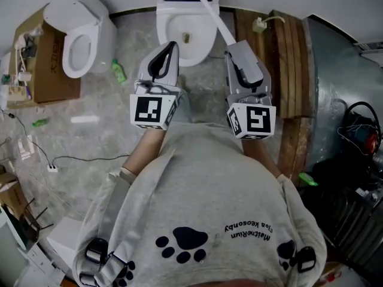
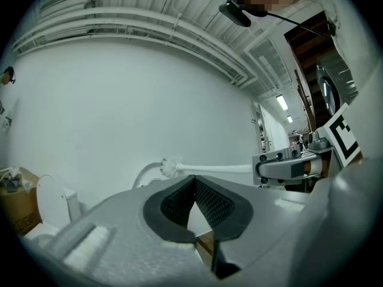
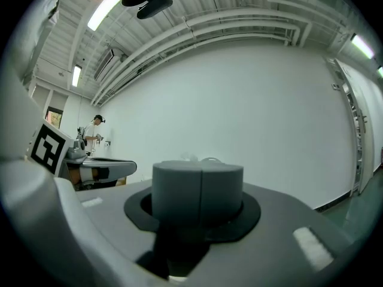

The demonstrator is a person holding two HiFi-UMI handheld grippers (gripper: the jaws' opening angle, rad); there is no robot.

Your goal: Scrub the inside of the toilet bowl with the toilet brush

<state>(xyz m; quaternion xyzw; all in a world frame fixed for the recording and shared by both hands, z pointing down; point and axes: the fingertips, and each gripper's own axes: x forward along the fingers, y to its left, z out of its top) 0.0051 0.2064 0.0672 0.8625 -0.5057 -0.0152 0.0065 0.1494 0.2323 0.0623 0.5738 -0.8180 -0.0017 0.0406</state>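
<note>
The white toilet bowl point(image 1: 166, 18) stands at the top centre on the stone floor, open, with a small yellowish stain low inside. My right gripper point(image 1: 232, 48) is shut on the handle of the white toilet brush point(image 1: 210, 12), which slants up-left over the bowl toward the wall. In the left gripper view the toilet brush point(image 2: 209, 169) is level, with its bristle head in the air above the bowl's rim point(image 2: 142, 176). My left gripper point(image 1: 171, 45) hovers at the bowl's front left; its jaws meet at the tips with nothing between them. The right gripper point(image 3: 198, 187) hides the handle in its own view.
A second toilet point(image 1: 81, 37) stands at the left beside a cardboard box point(image 1: 52, 64). A green bottle point(image 1: 118, 70) lies between the two toilets. Wooden planks point(image 1: 293, 58) and a grey metal machine point(image 1: 341, 82) line the right. Cables trail over the floor at the left.
</note>
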